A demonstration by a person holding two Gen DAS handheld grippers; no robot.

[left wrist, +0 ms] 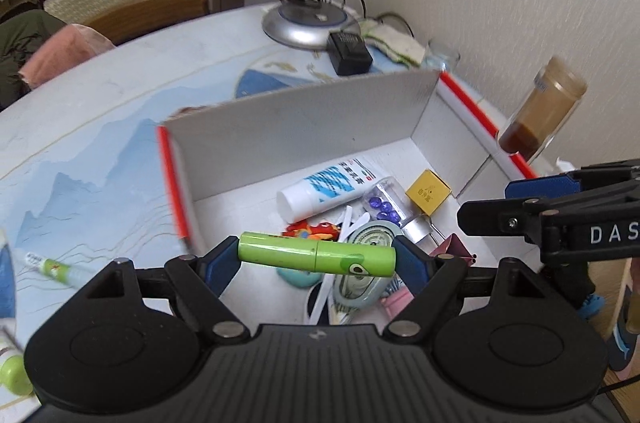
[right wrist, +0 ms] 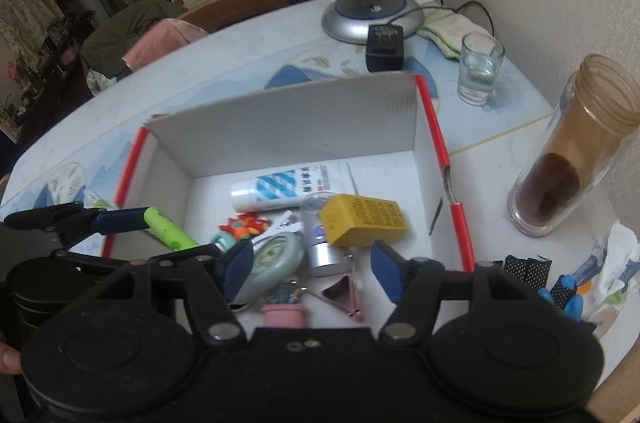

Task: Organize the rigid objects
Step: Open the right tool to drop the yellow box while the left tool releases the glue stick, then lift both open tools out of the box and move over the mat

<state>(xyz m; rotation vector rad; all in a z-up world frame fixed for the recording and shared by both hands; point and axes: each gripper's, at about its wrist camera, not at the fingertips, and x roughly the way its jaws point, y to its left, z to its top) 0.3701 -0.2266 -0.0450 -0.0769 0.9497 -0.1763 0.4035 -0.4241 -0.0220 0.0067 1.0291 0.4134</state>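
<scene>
An open white cardboard box with red rims (right wrist: 430, 127) sits on the pale blue patterned round table (right wrist: 240, 59). Inside it, a white squeeze tube with blue print (right wrist: 272, 191) lies near the back wall, a yellow rectangular carton (right wrist: 366, 221) just right of and in front of it. The left gripper (left wrist: 317, 257) holds a green cylindrical stick (left wrist: 316, 254) crosswise above the box's near part. Behind the box stands a silver round lamp base (right wrist: 372, 15), a black power adapter (right wrist: 385, 49) before it. Right of the box stand a clear drinking glass (right wrist: 480, 67) and a tall clear jar of brown powder (right wrist: 576, 151).

One box (right wrist: 288, 119), one white tube (right wrist: 272, 191), one yellow carton (right wrist: 364, 221), two tools (left wrist: 316, 259) (right wrist: 312, 271).
</scene>
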